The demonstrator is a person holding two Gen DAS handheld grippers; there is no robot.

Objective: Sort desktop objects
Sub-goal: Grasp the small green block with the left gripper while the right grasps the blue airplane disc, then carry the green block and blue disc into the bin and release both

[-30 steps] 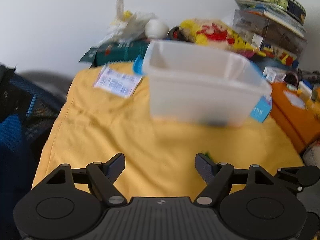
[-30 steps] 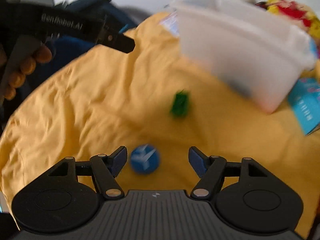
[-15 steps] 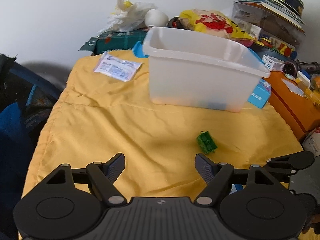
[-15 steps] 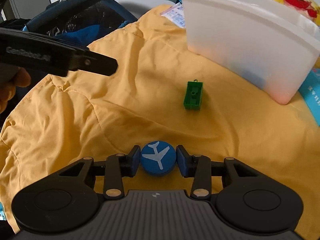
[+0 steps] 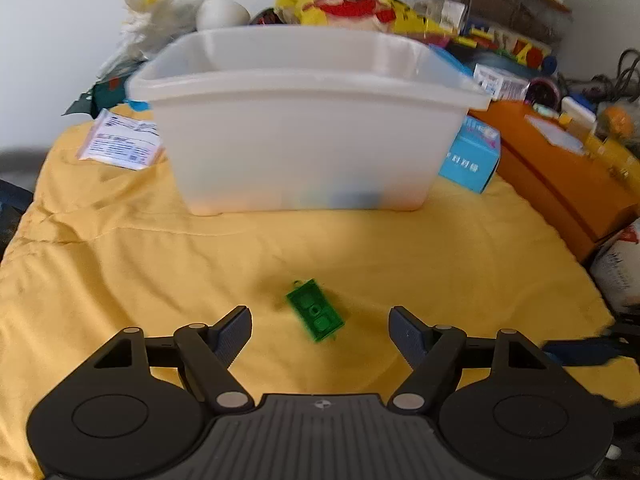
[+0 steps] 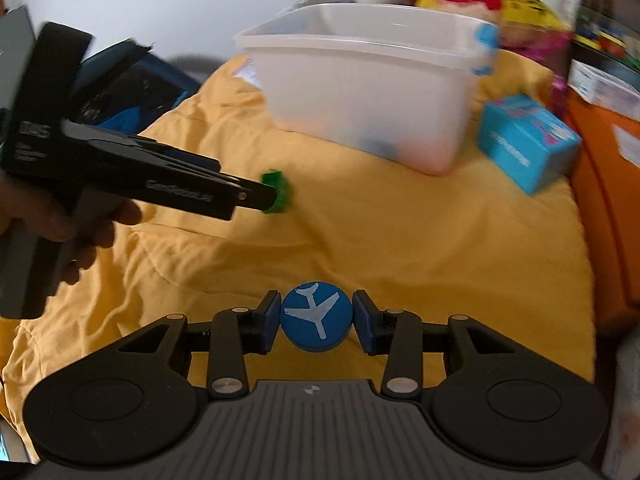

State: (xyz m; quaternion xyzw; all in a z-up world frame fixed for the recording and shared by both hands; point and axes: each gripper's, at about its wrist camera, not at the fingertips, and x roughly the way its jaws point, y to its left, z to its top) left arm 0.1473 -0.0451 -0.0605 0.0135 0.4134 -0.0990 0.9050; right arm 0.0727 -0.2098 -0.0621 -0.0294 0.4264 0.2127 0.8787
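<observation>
You are working toward the white bin (image 5: 304,136) on the yellow-covered desk (image 5: 120,272); its contents are showing only as blurred colour through the wall. Your right hand-held gripper (image 6: 316,322) is clamping the blue aeroplane disc (image 6: 317,320), so keep squeezing until over the rim. Your left hand-held gripper (image 5: 320,330) is closing from wide around the untouched green brick (image 5: 316,314), which it half hides in the right view; centre it first.
</observation>
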